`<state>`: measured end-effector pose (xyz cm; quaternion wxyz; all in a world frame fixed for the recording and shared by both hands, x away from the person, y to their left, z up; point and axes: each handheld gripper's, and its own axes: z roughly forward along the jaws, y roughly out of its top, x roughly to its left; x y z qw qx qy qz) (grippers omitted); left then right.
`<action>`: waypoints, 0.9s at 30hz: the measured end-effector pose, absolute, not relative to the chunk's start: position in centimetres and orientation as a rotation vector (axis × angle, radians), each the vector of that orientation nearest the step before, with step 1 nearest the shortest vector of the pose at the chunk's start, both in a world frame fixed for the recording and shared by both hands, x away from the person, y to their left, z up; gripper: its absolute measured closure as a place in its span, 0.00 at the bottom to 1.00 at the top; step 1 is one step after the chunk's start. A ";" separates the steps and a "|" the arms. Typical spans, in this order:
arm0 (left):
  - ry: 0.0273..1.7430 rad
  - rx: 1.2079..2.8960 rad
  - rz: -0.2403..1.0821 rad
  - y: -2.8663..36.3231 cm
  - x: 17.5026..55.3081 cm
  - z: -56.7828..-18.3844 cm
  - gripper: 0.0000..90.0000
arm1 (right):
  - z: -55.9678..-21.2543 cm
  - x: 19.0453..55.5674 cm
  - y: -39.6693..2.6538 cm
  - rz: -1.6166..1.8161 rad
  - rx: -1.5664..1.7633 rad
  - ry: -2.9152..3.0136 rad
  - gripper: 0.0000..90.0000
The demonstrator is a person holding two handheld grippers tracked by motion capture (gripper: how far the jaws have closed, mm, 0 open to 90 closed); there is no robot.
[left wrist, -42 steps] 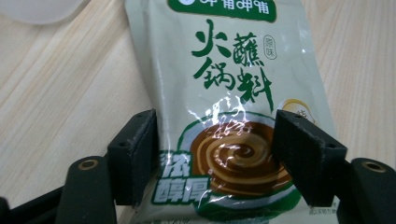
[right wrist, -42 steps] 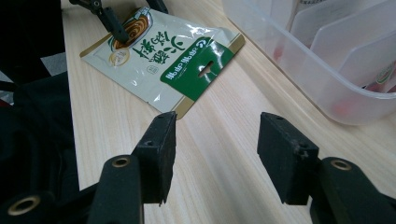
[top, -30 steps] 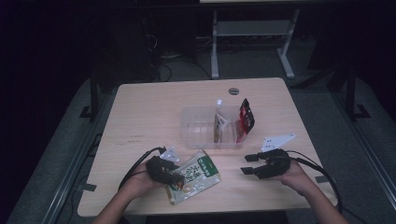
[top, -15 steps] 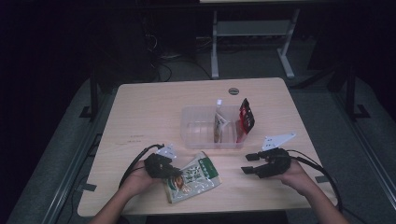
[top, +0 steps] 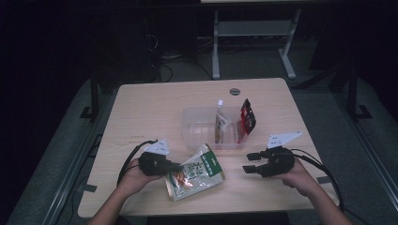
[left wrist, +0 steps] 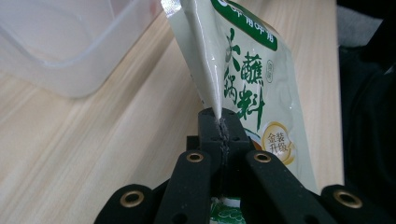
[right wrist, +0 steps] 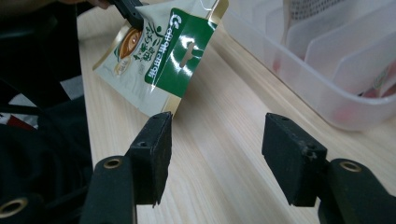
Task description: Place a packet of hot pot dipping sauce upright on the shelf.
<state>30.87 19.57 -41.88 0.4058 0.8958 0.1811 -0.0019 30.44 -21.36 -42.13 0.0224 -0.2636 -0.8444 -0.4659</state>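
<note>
1. Left gripper (top: 174, 166): at the near left of the tabletop (top: 141, 112), held in the person's left hand (top: 133, 176). Jaws pressed together, pinching one edge of the sauce packet. The left gripper view shows the packet's sealed edge clamped right between the jaw tips (left wrist: 220, 128); the high view gives only the dark gripper body meeting the packet.

2. Sauce packet (top: 195, 172): green and cream pouch, just in front of the clear bin, between the two grippers. In the left gripper view it rises tilted from the clamped edge (left wrist: 233, 70), printed face to the right. In the right gripper view the same packet (right wrist: 159, 60) shows its green header with hang hole, one corner near the tabletop.

3. Clear bin (top: 199, 131): divided plastic tray at the middle of the tabletop. The high view shows a pale packet (top: 220, 124) and a red and black packet (top: 247, 119) standing in its right compartments. The right gripper view shows the bin's inner dividers (right wrist: 327, 42).

4. Right gripper (top: 249, 168): at the near right, in the person's right hand (top: 298, 178). Jaws spread, nothing between them; bare wood lies in the gap (right wrist: 217, 140).
</note>
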 end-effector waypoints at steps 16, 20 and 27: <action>0.426 2.187 0.006 19.6 30.5 -40.7 1.00 | -39.3 32.2 -17.7 -1.529 -0.706 -2.556 0.46; 0.430 2.176 0.008 19.7 30.4 -40.5 1.00 | -38.9 33.1 -16.7 -1.536 -0.681 -2.544 0.45; 0.437 2.163 0.012 19.9 30.5 -40.4 1.00 | -39.2 33.9 -14.5 -1.517 -0.644 -2.518 0.42</action>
